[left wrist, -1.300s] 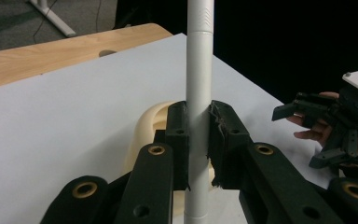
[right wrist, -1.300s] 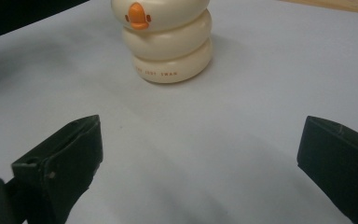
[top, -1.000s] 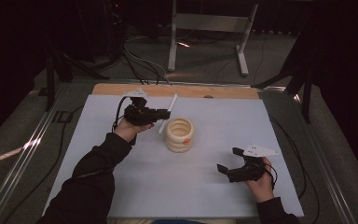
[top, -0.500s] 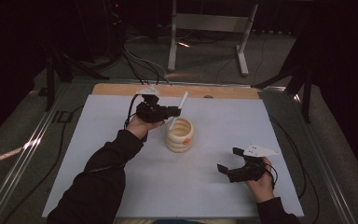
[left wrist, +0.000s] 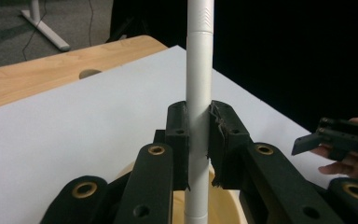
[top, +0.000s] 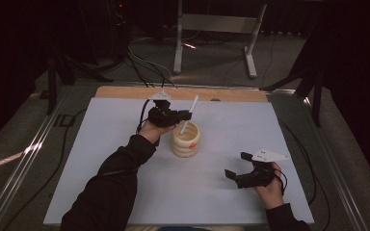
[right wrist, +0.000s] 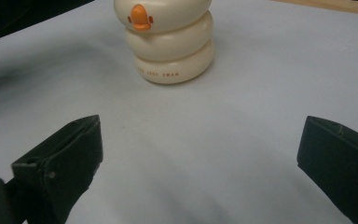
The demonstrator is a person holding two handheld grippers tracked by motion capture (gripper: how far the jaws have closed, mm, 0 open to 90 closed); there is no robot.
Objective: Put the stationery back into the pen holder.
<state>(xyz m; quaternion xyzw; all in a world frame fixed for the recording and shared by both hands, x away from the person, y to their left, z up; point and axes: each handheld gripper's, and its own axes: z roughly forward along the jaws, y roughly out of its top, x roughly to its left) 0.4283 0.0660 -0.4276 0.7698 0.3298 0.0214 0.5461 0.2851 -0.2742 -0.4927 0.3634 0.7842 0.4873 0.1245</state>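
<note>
The white table (top: 125, 192) is lit evenly from above, while the surroundings are left dark. Soft shadows are cast beside the right gripper (right wrist: 196, 154), whose near jaws are blurred.

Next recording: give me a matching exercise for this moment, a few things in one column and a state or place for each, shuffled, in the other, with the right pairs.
Things:
1. white pen
2. cream duck-shaped holder
3. left gripper
4. right gripper

States or places:
A. open, holding nothing, resting low near the table's right side
B. shut on a slim rod
C. stands on the white mat, orange beak on its side
D. lower end reaching into the pot's mouth

Pairs: 1-D, 2-C, 3-B, 4-A
</note>
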